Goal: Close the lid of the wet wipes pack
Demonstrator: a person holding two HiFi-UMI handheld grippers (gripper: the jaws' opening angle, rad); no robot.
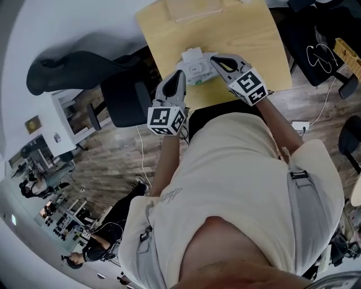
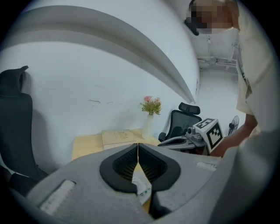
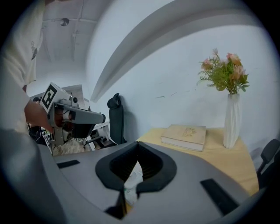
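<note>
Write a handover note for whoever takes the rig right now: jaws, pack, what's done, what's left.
Left gripper: jaws shut, nothing held, at the pack's left side.
Right gripper: jaws shut, nothing held, at the pack's right side.
Wet wipes pack: on the wooden table, near its front edge. The white lid looks raised at the far end.
Done: both grippers are at the pack.
Left: press the lid down flat.

The left gripper and right gripper cover much of the wipes pack, so its lid cannot be made out. The head view's top edge cuts off the book on the tabletop.
</note>
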